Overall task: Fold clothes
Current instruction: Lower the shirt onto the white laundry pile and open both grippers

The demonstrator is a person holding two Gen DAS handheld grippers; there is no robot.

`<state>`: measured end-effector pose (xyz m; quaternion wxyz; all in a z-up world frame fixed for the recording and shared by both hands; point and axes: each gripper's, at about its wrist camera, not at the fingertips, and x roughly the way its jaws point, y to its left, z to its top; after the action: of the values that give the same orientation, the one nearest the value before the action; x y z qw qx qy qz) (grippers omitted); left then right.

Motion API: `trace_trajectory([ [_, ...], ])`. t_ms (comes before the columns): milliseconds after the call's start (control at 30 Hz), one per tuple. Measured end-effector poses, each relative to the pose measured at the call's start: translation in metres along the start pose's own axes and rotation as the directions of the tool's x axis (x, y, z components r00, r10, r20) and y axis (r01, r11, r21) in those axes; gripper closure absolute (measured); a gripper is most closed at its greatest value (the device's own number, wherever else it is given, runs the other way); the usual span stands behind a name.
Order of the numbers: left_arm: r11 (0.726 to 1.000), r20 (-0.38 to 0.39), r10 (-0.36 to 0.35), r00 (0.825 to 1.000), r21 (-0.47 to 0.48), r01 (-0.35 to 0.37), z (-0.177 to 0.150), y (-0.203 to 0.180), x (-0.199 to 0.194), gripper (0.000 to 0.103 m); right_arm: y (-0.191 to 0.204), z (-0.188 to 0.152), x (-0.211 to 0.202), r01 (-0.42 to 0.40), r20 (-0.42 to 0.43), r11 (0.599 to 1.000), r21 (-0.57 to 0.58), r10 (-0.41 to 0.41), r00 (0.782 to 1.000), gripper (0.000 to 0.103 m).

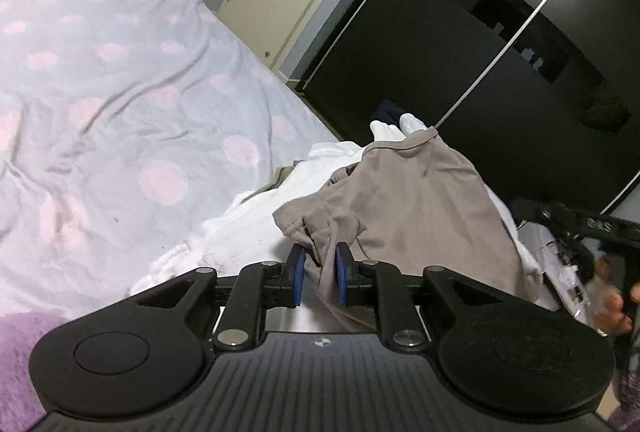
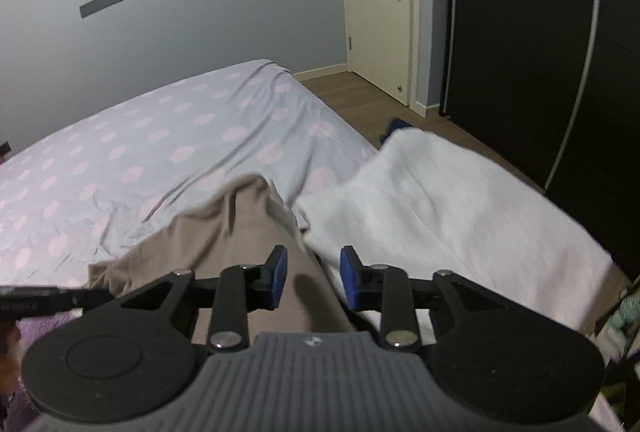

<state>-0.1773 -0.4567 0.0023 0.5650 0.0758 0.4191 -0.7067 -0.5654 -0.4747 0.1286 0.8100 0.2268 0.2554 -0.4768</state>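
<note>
Bunched edge of taupe cotton garment [image 1: 416, 192] pinched by left hand-held gripper [image 1: 320, 268]; right hand-held gripper [image 2: 313, 272] held unclenched above it. White fleecy towel [image 2: 440, 200] partly hidden beneath; garment's shape obscured by folds.

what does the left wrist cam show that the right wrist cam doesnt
Only the left wrist view shows the left gripper shut on a bunched edge of the beige garment, and a hand at the right edge. Only the right wrist view shows the right gripper open above the beige cloth, the wood floor and a grey wall plate. Both show the polka-dot bedsheet, white cloth, door and dark wardrobe.
</note>
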Motion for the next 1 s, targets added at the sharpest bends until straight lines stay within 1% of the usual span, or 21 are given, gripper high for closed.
trace_trajectory([
  [33, 1.000, 0.002, 0.007, 1.000, 0.011, -0.007, 0.000, -0.002, -0.001, 0.092, -0.001, -0.004, -0.001, -0.009, -0.003, 1.000, 0.007, 0.009, 1.000, 0.077],
  [100, 0.999, 0.005, 0.017, 1.000, 0.031, -0.017, 0.001, -0.007, -0.002, 0.098, -0.001, -0.012, 0.000, -0.026, -0.013, 1.000, 0.015, 0.026, 1.000, 0.077],
  [167, 0.997, 0.007, 0.036, 0.999, 0.067, -0.036, -0.001, -0.012, -0.002, 0.099, -0.001, -0.020, 0.000, -0.044, -0.022, 0.999, 0.024, 0.044, 0.999, 0.078],
  [233, 0.994, -0.003, 0.060, 0.998, 0.092, -0.060, -0.001, -0.016, 0.002, 0.100, -0.004, -0.026, 0.015, -0.021, -0.043, 0.999, 0.034, 0.022, 0.999, 0.085],
  [300, 0.990, -0.013, 0.085, 0.996, 0.118, -0.083, -0.002, -0.020, 0.007, 0.100, -0.009, -0.029, 0.031, -0.014, -0.058, 0.998, 0.065, 0.018, 0.998, 0.087],
  [400, 0.986, -0.027, 0.114, 0.993, 0.128, -0.110, 0.000, -0.022, 0.016, 0.100, -0.017, -0.032, 0.053, -0.005, -0.079, 0.994, 0.106, 0.014, 0.997, 0.088],
  [467, 0.983, -0.037, 0.133, 0.990, 0.135, -0.127, 0.001, -0.024, 0.021, 0.100, -0.016, -0.031, 0.059, 0.004, -0.082, 0.994, 0.109, 0.005, 0.997, 0.088],
  [567, 0.978, -0.036, 0.147, 0.988, 0.156, -0.140, 0.001, -0.028, 0.021, 0.100, -0.012, -0.028, 0.049, 0.012, -0.075, 0.996, 0.084, -0.006, 0.997, 0.088],
  [633, 0.980, -0.035, 0.146, 0.989, 0.142, -0.140, 0.002, -0.027, 0.015, 0.099, -0.008, -0.031, 0.031, 0.002, -0.055, 0.997, 0.082, 0.002, 0.999, 0.087],
  [667, 0.981, -0.035, 0.147, 0.989, 0.132, -0.141, 0.002, -0.026, 0.012, 0.097, -0.005, -0.032, 0.022, -0.003, -0.043, 0.997, 0.082, 0.007, 0.999, 0.084],
  [733, 0.979, -0.020, 0.159, 0.987, 0.129, -0.155, 0.001, -0.026, 0.003, 0.096, -0.001, -0.036, 0.003, -0.015, -0.021, 0.997, 0.082, 0.017, 1.000, 0.083],
  [867, 0.967, 0.026, 0.212, 0.977, 0.137, -0.214, -0.002, -0.025, -0.015, 0.096, 0.023, -0.059, -0.028, -0.041, -0.012, 0.996, 0.082, 0.042, 0.999, 0.083],
  [1000, 0.968, 0.052, 0.218, 0.975, 0.120, -0.223, -0.005, -0.026, -0.035, 0.096, 0.051, -0.089, -0.043, -0.097, -0.014, 0.992, 0.083, 0.099, 0.995, 0.083],
])
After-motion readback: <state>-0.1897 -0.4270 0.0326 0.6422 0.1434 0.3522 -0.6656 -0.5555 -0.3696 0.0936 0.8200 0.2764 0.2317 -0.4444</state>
